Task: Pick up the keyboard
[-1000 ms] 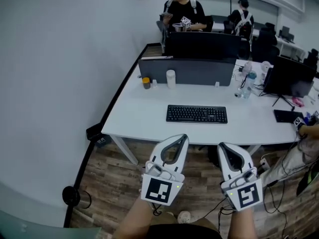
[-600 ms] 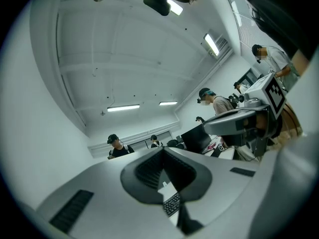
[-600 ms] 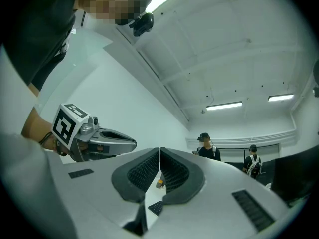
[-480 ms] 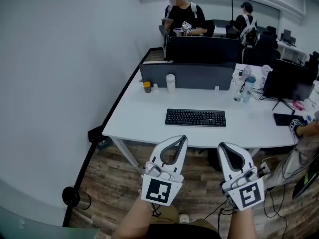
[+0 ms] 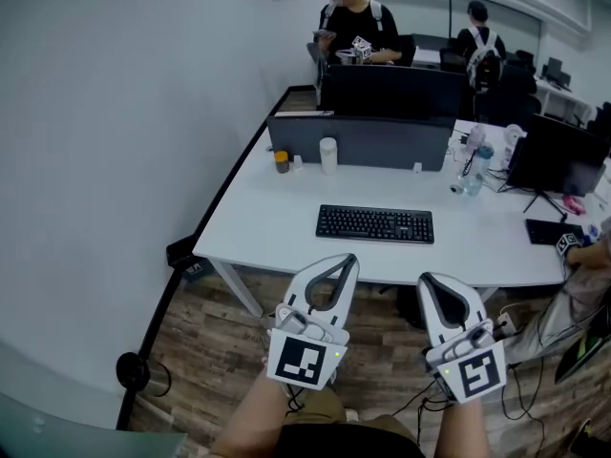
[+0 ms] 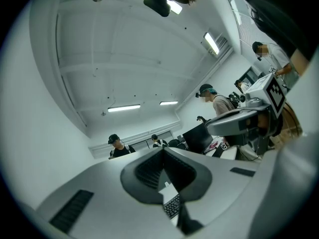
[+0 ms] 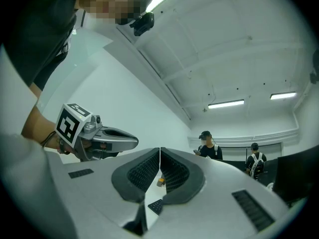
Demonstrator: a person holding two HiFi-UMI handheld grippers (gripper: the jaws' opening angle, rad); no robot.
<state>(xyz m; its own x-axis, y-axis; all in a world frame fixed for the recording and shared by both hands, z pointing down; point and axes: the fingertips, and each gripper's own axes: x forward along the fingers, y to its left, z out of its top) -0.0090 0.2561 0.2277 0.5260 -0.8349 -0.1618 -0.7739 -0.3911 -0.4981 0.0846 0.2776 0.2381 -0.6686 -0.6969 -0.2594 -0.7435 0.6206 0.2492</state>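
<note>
A black keyboard [image 5: 375, 224] lies flat near the front edge of the white desk [image 5: 267, 219]. Both grippers hover over the floor in front of the desk, short of the keyboard and side by side. My left gripper [image 5: 349, 260] is shut and holds nothing; its tips point toward the keyboard's left part. My right gripper [image 5: 425, 278] is shut and empty as well, below the keyboard's right end. In the left gripper view a strip of the keyboard [image 6: 172, 206] shows under the closed jaws of the left gripper [image 6: 163, 151]. The right gripper view shows the right gripper [image 7: 159, 151] closed, with the keyboard [image 7: 156, 206] below it.
A grey divider screen [image 5: 358, 141] stands behind the keyboard, with a white cup [image 5: 328, 155] and a small jar [image 5: 281, 162] before it. Bottles [image 5: 474, 168] and a monitor [image 5: 554, 158] crowd the desk's right. A person's hand [image 5: 584, 254] rests at the right edge. Other people stand behind.
None of note: both grippers stay shut in the same spot before the desk, and the keyboard has not moved. The head view shifted slightly.
</note>
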